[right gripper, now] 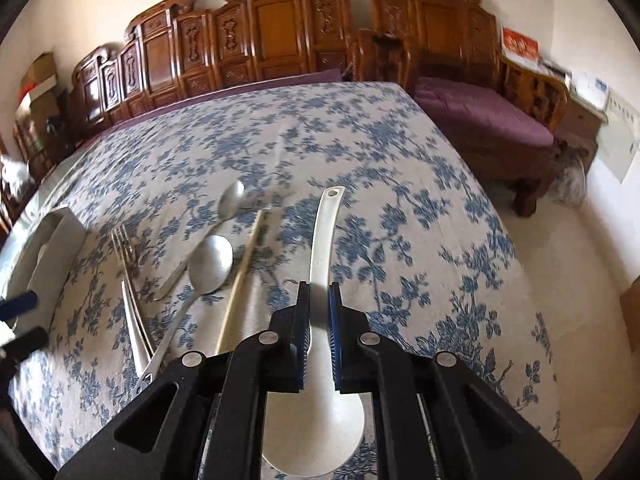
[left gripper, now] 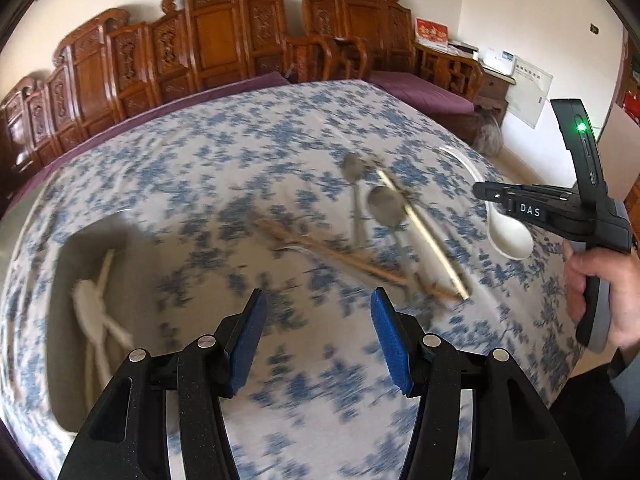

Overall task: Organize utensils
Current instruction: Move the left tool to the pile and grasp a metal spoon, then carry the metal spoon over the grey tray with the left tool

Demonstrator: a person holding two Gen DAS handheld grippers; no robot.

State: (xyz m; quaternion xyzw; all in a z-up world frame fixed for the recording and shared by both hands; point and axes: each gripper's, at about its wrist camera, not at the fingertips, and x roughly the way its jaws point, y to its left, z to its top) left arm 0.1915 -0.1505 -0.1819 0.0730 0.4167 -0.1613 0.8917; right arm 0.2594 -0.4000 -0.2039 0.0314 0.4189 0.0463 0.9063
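My right gripper [right gripper: 319, 292] is shut on the handle of a white plastic spoon [right gripper: 326, 240], whose bowl hangs under the jaws. In the left wrist view that right gripper [left gripper: 486, 194] and white spoon [left gripper: 514, 238] hover at the table's right side, held by a hand [left gripper: 600, 292]. My left gripper [left gripper: 318, 308] is open with nothing between its blue pads [left gripper: 250, 332], above the cloth. Two metal spoons [left gripper: 386, 206], an ivory chopstick [left gripper: 424, 236] and brown chopsticks [left gripper: 340, 258] lie ahead. A grey tray [left gripper: 132, 264] at the left holds white utensils [left gripper: 96, 312].
A blue-flowered cloth [right gripper: 360, 152] covers the table. Forks [right gripper: 128, 264], the metal spoons [right gripper: 210, 264] and the ivory chopstick [right gripper: 244, 276] lie left of the held spoon. The grey tray [right gripper: 52, 256] is at the far left. Carved wooden benches [right gripper: 280, 32] line the far edge.
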